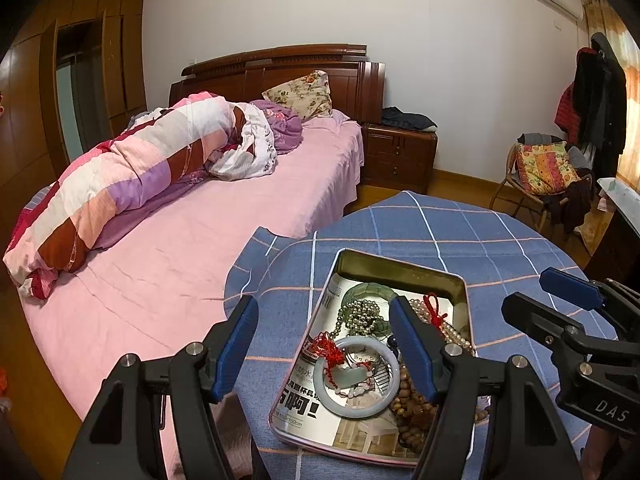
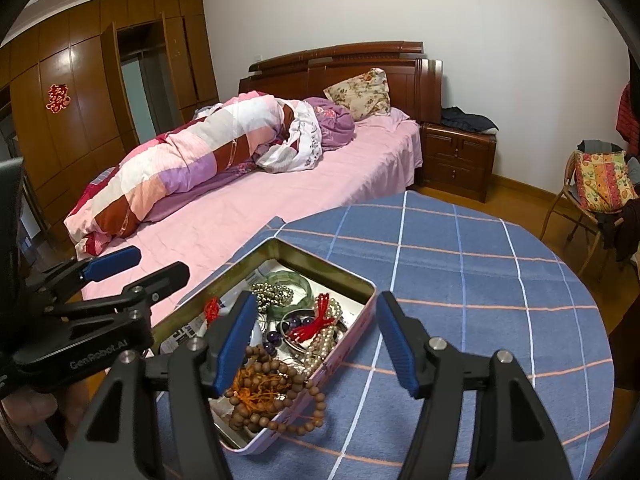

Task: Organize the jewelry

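a home bedroom: wooden bed (image 1: 280,184), quilt (image 1: 132,184), wardrobe (image 2: 80,120), nightstand (image 1: 400,156)

The left tool's finger (image 1: 416,354) hides, apparently, part of the wooden beads (image 1: 412,404).

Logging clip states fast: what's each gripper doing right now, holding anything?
Left gripper: open, holding nothing, over the tin.
Right gripper: open, holding nothing, jaws astride the tin's edge.

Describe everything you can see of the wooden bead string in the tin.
The wooden bead string is round brown beads, matte like wood, with tangled orange cord among them. It lies heaped in the near corner of the open metal tin, partly on the paper lining, one loop draped over the tin's rim onto the blue checked cloth. No gripper touches it.
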Demonstrator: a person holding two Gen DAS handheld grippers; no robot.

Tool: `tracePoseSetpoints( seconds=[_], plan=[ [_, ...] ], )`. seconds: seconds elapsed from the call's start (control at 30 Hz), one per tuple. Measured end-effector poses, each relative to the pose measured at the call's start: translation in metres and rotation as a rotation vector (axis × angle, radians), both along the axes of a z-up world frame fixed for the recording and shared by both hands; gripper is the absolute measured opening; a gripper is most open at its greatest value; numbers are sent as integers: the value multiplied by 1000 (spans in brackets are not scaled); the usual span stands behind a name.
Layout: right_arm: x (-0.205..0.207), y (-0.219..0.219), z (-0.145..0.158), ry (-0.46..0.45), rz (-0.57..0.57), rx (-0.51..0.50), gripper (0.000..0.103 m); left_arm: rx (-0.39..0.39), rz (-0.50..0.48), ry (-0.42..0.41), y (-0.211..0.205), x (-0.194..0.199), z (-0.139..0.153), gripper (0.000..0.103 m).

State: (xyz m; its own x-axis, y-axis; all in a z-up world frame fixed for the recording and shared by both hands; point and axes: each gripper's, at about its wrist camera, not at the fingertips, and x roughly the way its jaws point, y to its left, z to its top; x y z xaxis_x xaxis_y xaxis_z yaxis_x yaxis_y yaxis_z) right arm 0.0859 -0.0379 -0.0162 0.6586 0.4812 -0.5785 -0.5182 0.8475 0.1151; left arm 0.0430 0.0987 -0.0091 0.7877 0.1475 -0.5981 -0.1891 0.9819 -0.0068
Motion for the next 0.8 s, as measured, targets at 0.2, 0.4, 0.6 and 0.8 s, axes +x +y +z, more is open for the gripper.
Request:
tracePoseSetpoints(
  seconds=[0.2,0.4,0.6,0.8],
  plan=[
    [-1,1,0,0,0,0,67,0,2,-1,0,0,-1,68],
    [-1,1,0,0,-1,0,67,0,5,5,2,0,-2,68],
    [0,0,0,0,0,-1,67,1,15,15,2,2,-2,68],
    [-1,0,0,-1,-1,-2,68,4,7,21,2,3,-3,68]
  ],
)
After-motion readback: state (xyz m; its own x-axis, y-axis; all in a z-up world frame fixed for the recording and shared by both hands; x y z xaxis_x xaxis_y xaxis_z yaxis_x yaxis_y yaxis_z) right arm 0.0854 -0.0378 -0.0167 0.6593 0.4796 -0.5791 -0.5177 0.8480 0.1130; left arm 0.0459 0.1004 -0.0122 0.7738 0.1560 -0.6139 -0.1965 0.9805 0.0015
